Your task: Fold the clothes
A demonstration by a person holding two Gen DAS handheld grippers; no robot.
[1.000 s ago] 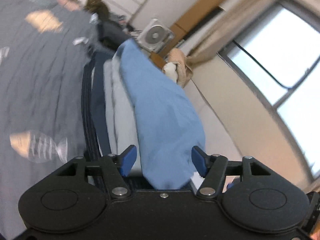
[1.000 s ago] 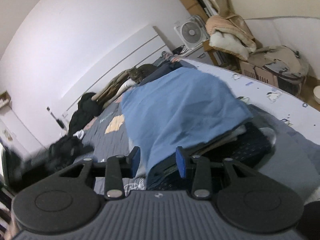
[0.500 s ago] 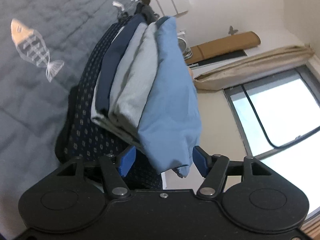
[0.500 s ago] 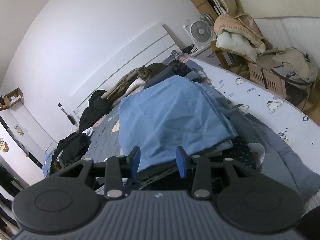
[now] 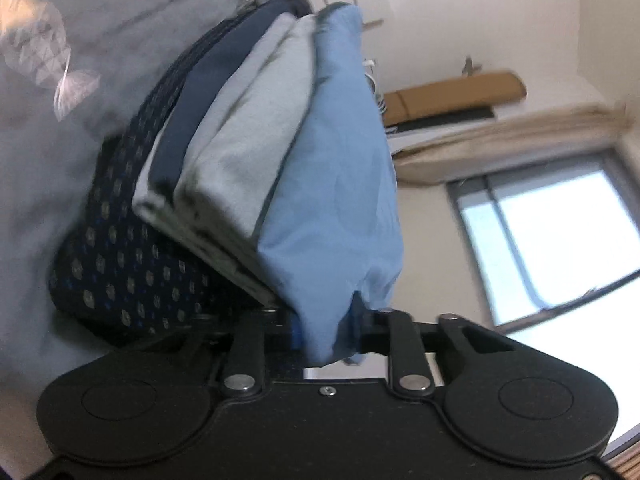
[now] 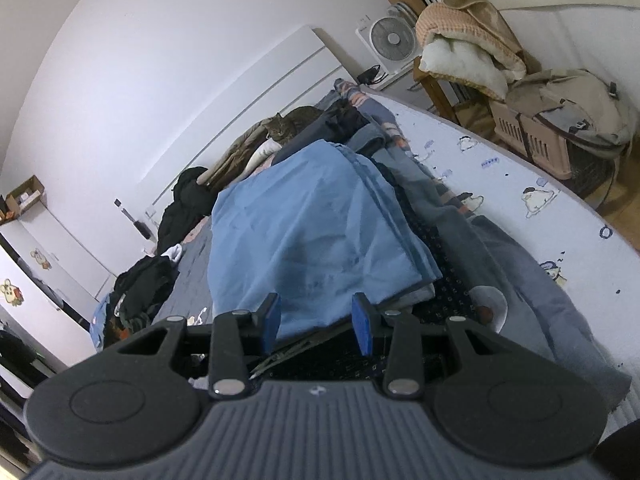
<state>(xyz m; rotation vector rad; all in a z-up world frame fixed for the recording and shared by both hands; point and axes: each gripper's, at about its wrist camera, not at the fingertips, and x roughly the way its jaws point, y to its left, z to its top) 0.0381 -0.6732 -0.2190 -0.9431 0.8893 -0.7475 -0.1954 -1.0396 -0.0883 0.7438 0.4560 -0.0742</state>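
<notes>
We see the bed [image 6: 500, 184] first, its grey cover [image 5: 36, 184] printed with a fish-bone figure and its white sheet edge dotted with small cartoon animals. On it lies the stack [image 5: 224, 168] of folded clothes: a dark navy patterned piece at the bottom, then navy and pale grey layers with squared folded edges, and on top the blue garment [image 6: 304, 240], smooth across its upper face with a few soft creases and a doubled hem along one side. Beyond the stack, toward the head of the bed, a tabby cat [image 6: 288, 124] rests among rumpled clothing, and a white fan [image 6: 390, 38] stands past the cat. At the near end of the stack our left gripper [image 5: 326, 332] has closed in on a hanging corner of the blue garment, the cloth bunched and drooping between its fingers. Our right gripper [image 6: 316, 322] stands with its blue pads parted at the near edge of the blue garment, gripping nothing.
</notes>
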